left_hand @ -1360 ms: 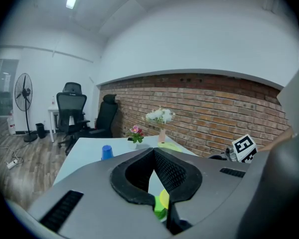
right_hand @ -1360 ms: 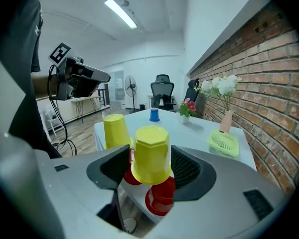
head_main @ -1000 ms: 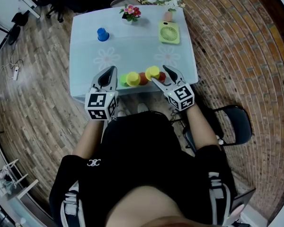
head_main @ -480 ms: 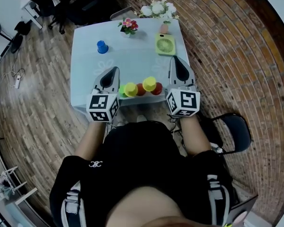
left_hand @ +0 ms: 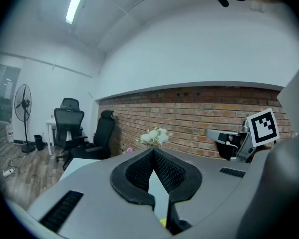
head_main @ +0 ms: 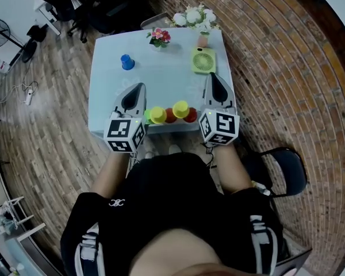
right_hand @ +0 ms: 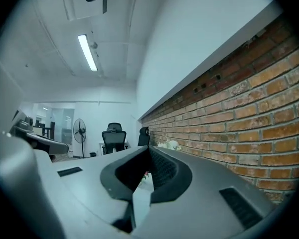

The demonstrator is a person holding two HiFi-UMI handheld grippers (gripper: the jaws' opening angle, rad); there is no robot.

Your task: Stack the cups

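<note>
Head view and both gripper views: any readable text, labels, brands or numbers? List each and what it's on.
No readable words or numbers in any view.
Marker cube of the left gripper: black-and-white square code, no letters.
Marker cube of the right gripper: same kind of code, no letters.
White emblem on the black shirt: too small to read.
Green fan: no label can be made out.

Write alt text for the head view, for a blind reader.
Seen from above, a seated person holds the left gripper and the right gripper, jaws together, over a blue table, either side of a row of cups, yellow, red and green, at its near edge. A blue cup stands apart, farther back.
</note>
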